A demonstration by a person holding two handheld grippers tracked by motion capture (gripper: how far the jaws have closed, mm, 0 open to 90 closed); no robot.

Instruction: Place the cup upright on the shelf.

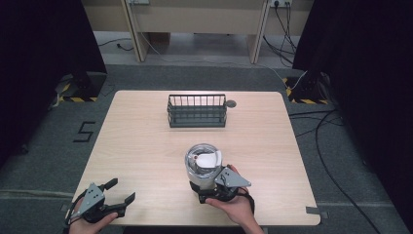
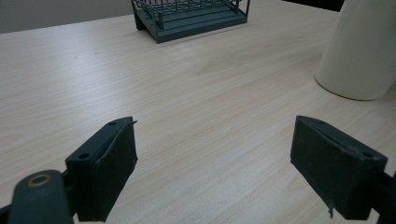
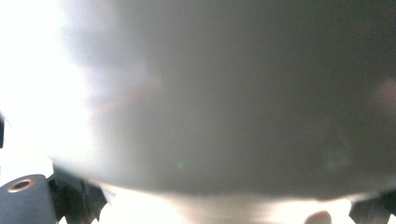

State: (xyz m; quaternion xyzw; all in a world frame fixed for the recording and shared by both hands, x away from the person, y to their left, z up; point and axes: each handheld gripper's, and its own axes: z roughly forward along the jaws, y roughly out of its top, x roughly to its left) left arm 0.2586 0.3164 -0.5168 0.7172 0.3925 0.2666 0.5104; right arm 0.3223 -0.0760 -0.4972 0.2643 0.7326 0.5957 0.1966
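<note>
Right claw [image 1: 207, 187] brackets the white lidded jug's [image 1: 202, 165] lower wall, grip state unclear; smooth, rigid, likely slippery, so clamp low; left claw [image 1: 117, 192] spread, idle.

The left gripper [image 2: 215, 172] is holding its two black fingers [image 2: 109, 175] wide apart over the pale wooden bench [image 2: 196, 88], a white rounded container [image 2: 362, 51] standing near its right edge and a dark wire basket [image 2: 191, 16] at its far edge.

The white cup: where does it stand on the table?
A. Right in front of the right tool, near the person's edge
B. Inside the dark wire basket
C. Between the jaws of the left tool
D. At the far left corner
A: in the high view the white cup stands just ahead of the right tool, well short of the wire basket.
</note>
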